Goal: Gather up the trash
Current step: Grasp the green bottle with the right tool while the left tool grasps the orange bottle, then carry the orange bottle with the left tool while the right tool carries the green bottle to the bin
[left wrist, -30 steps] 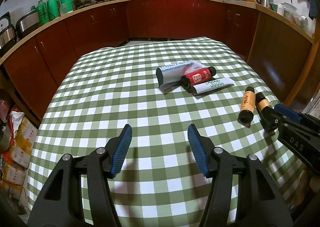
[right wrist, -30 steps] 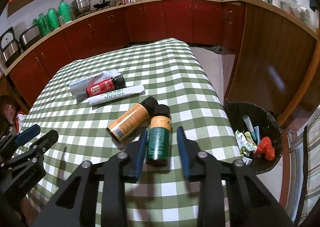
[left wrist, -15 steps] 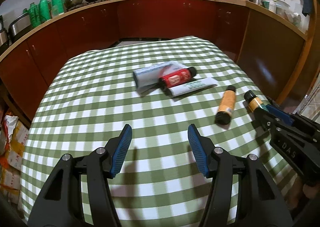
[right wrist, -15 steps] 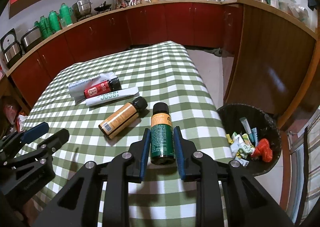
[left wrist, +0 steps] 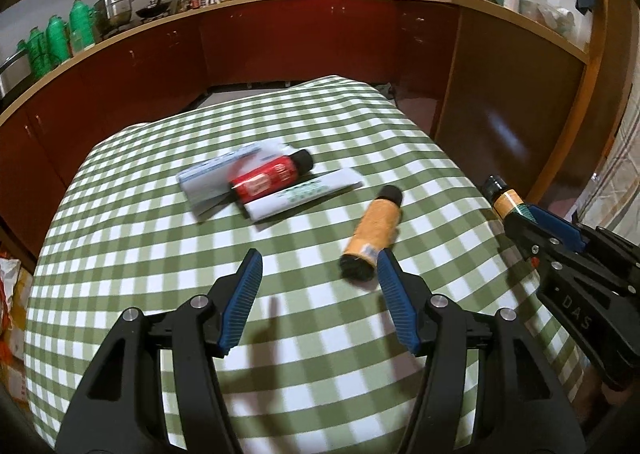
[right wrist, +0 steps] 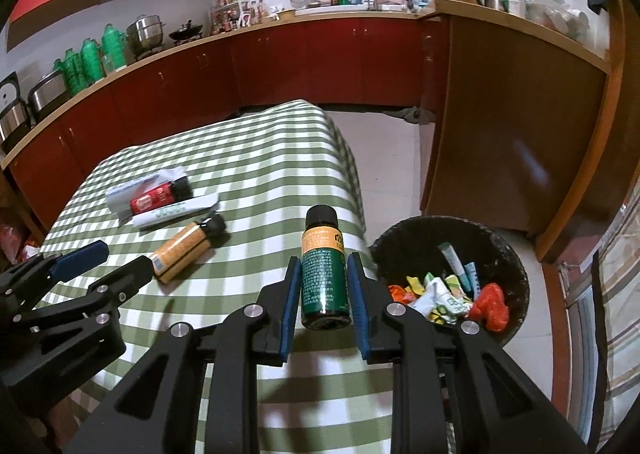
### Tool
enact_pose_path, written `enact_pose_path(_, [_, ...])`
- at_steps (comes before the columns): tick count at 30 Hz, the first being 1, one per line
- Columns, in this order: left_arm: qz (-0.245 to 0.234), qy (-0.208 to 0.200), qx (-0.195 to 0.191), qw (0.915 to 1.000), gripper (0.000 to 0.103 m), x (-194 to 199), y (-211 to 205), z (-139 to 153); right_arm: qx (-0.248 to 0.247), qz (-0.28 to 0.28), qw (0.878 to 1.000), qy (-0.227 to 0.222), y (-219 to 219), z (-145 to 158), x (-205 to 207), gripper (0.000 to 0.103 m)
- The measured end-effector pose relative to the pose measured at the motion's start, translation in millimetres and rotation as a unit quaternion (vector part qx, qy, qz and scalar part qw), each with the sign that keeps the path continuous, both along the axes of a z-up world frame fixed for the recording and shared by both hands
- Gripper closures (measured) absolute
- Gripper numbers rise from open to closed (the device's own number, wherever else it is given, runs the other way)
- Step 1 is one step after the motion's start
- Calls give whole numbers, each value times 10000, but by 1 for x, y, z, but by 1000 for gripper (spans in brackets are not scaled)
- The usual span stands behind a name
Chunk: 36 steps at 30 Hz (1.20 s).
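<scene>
My right gripper is shut on a green bottle with an orange label and black cap, held above the table's right edge. In the left wrist view that bottle pokes out of the right gripper. My left gripper is open above the checked cloth, its right finger close beside an orange bottle lying on its side. Farther back lie a red bottle, a white tube and a grey packet. A black bin with wrappers stands on the floor to the right.
The table carries a green-and-white checked cloth. Red cabinets and a wooden counter ring the room, with green flasks, pots and a sink on top. Tiled floor lies between table and counter.
My right gripper closed on the green bottle and lifted it off the table toward the bin side. My left gripper moved right, up to the orange bottle.
</scene>
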<state>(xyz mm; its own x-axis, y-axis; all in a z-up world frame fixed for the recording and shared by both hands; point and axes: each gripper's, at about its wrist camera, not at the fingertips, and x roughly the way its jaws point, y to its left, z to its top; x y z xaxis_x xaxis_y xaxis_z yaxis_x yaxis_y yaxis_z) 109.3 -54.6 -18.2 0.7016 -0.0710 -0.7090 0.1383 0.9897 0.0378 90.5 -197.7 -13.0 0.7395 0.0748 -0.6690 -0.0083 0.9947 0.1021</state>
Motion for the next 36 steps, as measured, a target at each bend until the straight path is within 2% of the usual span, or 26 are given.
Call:
enact_pose_path(5, [-162,34,55,9998,45,14,-16,-4,102,-102,9999,-7,-16,-1,-2,78])
enact_pose_path(10, [-245,377,-87,9989,47,33,-23,-15,200,-168,9997,1,-28,-3,-3,78])
enact_pose_path(12, [-250,492,-152,9984,55,37,-24,-19,238,-198,9995,5,-32,-4,-3,78])
enact_pose_path(13, [-257,501,-147,9983,55,38,-25,-19,251,-206,9995,7,-35,-5,-3,78])
enact_pose_path(15, [-293,486,-132,9983,68,39,-26,-19,273,-224,9994,14,-37,-7,-3,78])
enact_pose_path(18, [-310,471,-81,9984,79,40,-28,-20,280,-244,9993,14,-38,-7,-3,78])
enact_pose_path(27, [-258,329,-143,9990,80,28,-29,-15,258,-265,9993,-13,-40,-7,-4,78])
enact_pose_path(36, [-520,2,-277,9983,80,9,-51,8,127,-472,9986,-212,-62,3,-11,78])
